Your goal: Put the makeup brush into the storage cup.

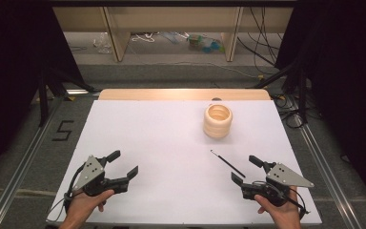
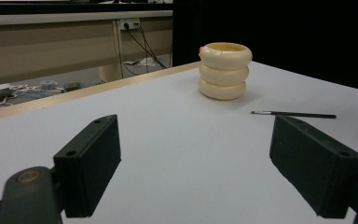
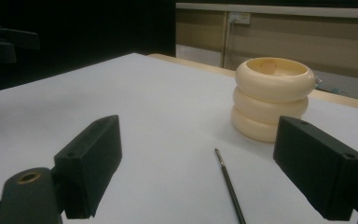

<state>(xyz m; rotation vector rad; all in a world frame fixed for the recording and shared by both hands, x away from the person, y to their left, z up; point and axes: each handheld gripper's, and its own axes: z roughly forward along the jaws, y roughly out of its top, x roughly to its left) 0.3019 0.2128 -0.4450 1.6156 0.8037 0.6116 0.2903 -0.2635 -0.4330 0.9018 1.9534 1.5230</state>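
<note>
Thin black paintbrush (image 1: 227, 163) lies flat on white table (image 1: 171, 143), slim dark handle, small bristle tip at far end pointing toward cream holder (image 1: 218, 120). Brush sits near holder but apart from it, just ahead of right gripper (image 1: 244, 169). Holder: 3 rounded stacked rings, open top, upright. Right gripper jaws wide, nothing between pads; brush lies on table beyond them. Left gripper (image 1: 123, 163) well apart at table's near left, jaws wide, nothing held.

High view: we look forward and down over the whole table (image 1: 147, 143). Both gripper views: low, near the tabletop, facing across it. All share the cream pot (image 1: 218, 121) and brush (image 1: 228, 163).
</note>
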